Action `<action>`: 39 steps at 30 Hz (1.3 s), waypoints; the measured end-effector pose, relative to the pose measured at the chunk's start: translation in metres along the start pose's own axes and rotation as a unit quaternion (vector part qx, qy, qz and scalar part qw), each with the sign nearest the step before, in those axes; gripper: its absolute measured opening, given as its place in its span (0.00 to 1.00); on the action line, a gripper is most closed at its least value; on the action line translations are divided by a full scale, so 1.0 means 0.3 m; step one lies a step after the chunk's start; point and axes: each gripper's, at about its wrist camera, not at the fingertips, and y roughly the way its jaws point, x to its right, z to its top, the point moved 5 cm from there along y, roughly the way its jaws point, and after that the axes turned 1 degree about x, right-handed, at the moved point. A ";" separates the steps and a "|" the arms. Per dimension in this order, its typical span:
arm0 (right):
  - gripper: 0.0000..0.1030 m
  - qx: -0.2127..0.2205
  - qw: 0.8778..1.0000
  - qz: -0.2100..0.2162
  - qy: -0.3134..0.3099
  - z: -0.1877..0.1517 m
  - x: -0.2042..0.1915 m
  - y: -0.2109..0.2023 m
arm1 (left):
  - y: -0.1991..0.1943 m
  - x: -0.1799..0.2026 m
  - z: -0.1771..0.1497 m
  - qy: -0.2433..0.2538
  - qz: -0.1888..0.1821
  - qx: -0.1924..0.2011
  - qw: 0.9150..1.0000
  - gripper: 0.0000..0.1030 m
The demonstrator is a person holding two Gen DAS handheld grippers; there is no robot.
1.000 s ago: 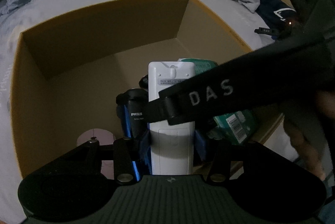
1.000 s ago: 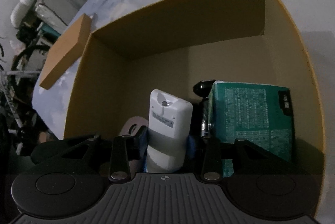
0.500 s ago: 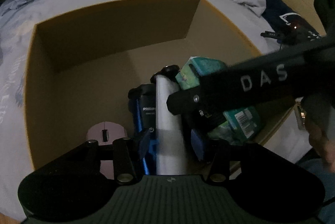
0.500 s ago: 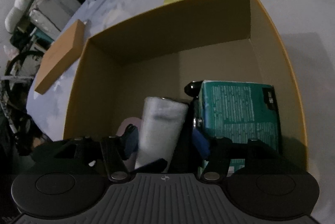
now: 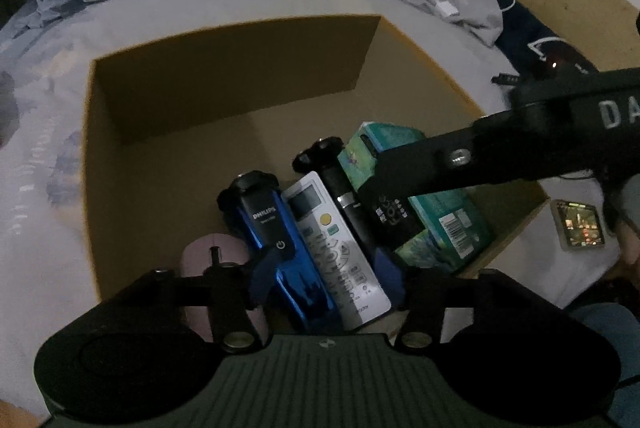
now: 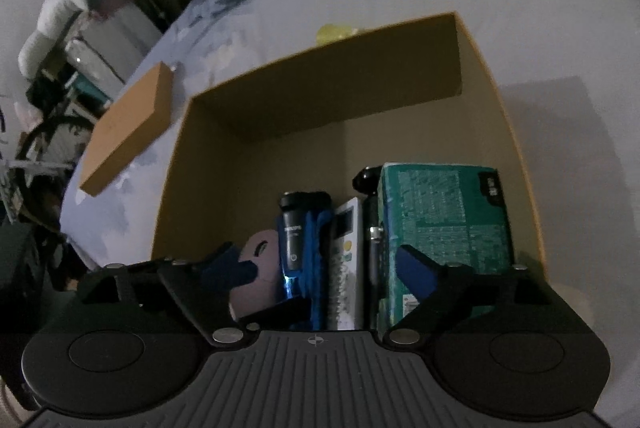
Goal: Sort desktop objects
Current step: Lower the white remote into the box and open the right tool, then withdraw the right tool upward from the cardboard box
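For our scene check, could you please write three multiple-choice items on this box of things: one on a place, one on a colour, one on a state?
1. What lies directly between the blue shaver and the black shaver in the box?
A. the mouse
B. the remote
C. the green carton

2. What colour is the mouse?
A. pink
B. yellow
C. black

3. How does the remote lie?
A. held in the left gripper
B. held in the right gripper
C. free in the box

Answers: 1 B, the white remote sits between the two shavers. 2 A, its shell shows pale pink beside the blue shaver. 3 C, the left gripper and the right gripper have both just been opening, and their pads stand off the remote.
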 end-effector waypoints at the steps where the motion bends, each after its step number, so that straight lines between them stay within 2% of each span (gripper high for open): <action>1: 0.92 0.004 1.000 0.000 0.000 -0.001 -0.002 -0.013 | -0.012 0.001 0.001 0.000 -0.002 0.005 1.000 0.72; 6: 1.00 0.019 1.000 0.001 -0.006 -0.017 -0.027 -0.077 | -0.082 0.005 0.010 0.005 0.001 0.031 1.000 0.81; 14: 1.00 0.045 0.999 -0.018 -0.023 -0.062 -0.066 -0.189 | -0.194 0.004 0.016 0.006 -0.005 0.068 0.998 0.89; 19: 1.00 0.067 0.997 -0.025 -0.022 -0.096 -0.069 -0.253 | -0.266 -0.010 0.005 -0.001 -0.012 0.095 0.995 0.99; 32: 1.00 0.122 0.991 -0.040 -0.027 -0.229 -0.077 -0.360 | -0.396 -0.066 -0.036 -0.015 -0.019 0.149 0.989 1.00; 39: 1.00 0.172 0.981 -0.075 -0.047 -0.304 -0.066 -0.386 | -0.410 -0.087 -0.088 -0.021 -0.022 0.163 0.986 1.00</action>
